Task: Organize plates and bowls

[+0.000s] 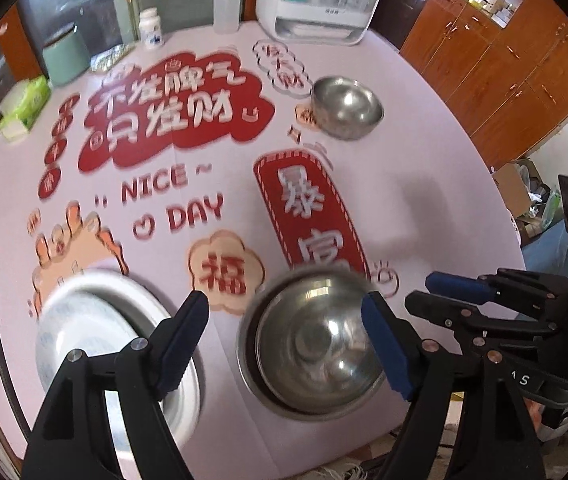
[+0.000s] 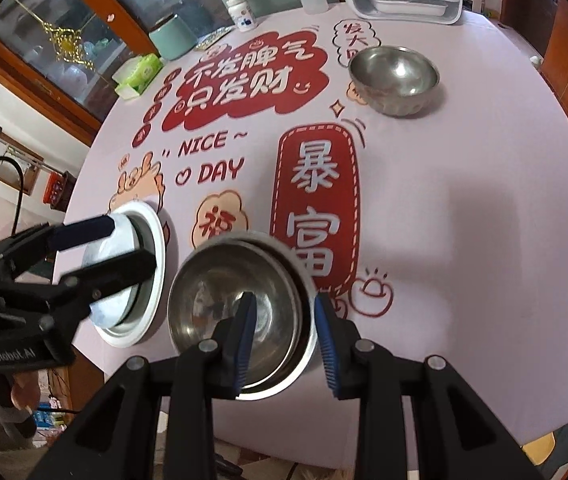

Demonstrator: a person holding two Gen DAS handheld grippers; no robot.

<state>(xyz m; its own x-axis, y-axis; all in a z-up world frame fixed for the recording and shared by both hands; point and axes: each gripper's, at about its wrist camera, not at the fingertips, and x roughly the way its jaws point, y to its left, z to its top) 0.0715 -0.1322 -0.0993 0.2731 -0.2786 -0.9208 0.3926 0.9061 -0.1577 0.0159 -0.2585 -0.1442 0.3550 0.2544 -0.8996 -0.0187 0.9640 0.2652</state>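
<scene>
Two steel bowls nested together (image 1: 316,348) (image 2: 239,312) sit at the near edge of the table. A white plate stack (image 1: 115,344) (image 2: 135,280) lies to their left. A single steel bowl (image 1: 348,106) (image 2: 396,78) stands far right. My left gripper (image 1: 288,340) is open above the gap between plates and nested bowls. My right gripper (image 2: 288,336) is open, its fingers straddling the near right rim of the nested bowls; it also shows at the right of the left wrist view (image 1: 444,292).
The round table has a pink printed cover (image 2: 464,200). At the back stand a white dish cabinet (image 1: 320,0), a squeeze bottle (image 1: 225,8), a pill bottle (image 1: 151,28), a green canister (image 1: 65,56) and a tissue pack (image 1: 23,106). Wooden cabinets (image 1: 504,64) stand right.
</scene>
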